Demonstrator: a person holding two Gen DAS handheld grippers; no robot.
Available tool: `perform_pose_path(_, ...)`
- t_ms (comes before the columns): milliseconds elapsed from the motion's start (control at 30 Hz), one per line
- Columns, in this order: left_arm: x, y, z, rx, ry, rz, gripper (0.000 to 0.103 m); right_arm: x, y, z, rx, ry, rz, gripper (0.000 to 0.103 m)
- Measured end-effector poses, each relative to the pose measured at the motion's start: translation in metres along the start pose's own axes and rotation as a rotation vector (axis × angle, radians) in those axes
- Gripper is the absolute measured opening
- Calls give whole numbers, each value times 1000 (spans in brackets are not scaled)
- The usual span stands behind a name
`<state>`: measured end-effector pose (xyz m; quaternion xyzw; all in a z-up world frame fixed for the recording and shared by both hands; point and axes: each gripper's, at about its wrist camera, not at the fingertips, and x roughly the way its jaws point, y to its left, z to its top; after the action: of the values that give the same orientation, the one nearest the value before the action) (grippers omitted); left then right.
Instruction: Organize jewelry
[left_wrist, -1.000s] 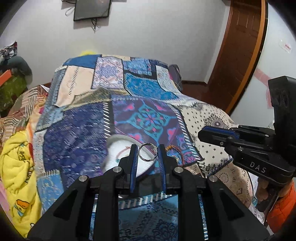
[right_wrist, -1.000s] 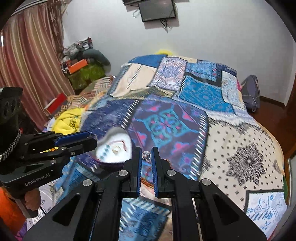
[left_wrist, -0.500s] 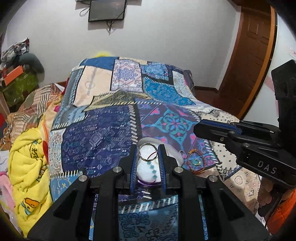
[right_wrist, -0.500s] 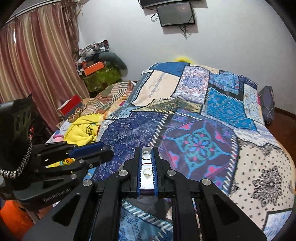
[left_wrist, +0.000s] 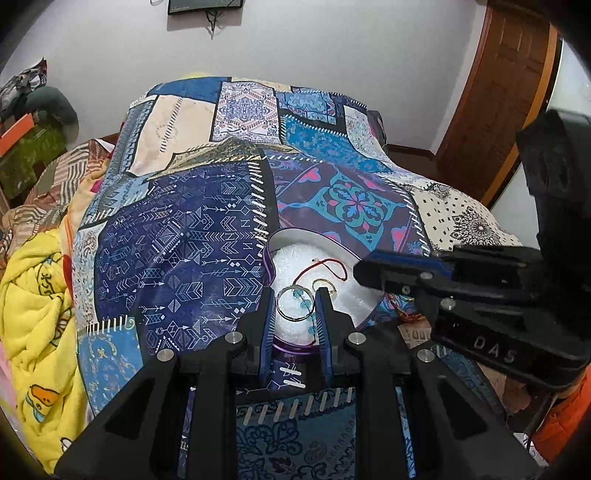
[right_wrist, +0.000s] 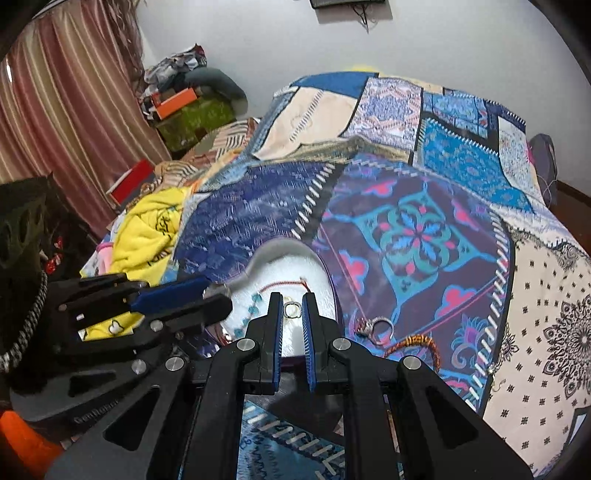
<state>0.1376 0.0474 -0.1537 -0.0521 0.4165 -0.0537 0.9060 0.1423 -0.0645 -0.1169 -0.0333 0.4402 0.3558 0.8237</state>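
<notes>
While the left gripper (left_wrist: 295, 308) is holding a hoop (left_wrist: 294, 304) and the right (right_wrist: 293, 310) a ring (right_wrist: 292, 309) over the dish (left_wrist: 295, 240) — bracelets (right_wrist: 413, 343) are waiting on the bed (right_wrist: 535, 288).

Bed (left_wrist: 192, 236) fills centre, covered by blue patchwork quilt (right_wrist: 417, 229). White wall (left_wrist: 332, 44) at 12 o'clock, dark screen (left_wrist: 205, 5) mounted high. Brown wooden door (left_wrist: 506, 85) at 2 o'clock. Striped pink curtain (right_wrist: 62, 103) at 10 o'clock. Yellow blanket (left_wrist: 33, 306) at 8 o'clock.
</notes>
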Motion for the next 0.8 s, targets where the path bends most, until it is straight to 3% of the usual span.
perform_pose_path(533,0,3,5,-17,-3,13,21,4,5,-5,-47,47,-29,10)
perform_pose_path(700,-11,4,7,-25,-19,29,25,-3,4,-3,-47,33,-51,27)
perform_pose_path(800,-19,5,8,-29,-35,38,33,-13,4,0,-44,9,-57,31)
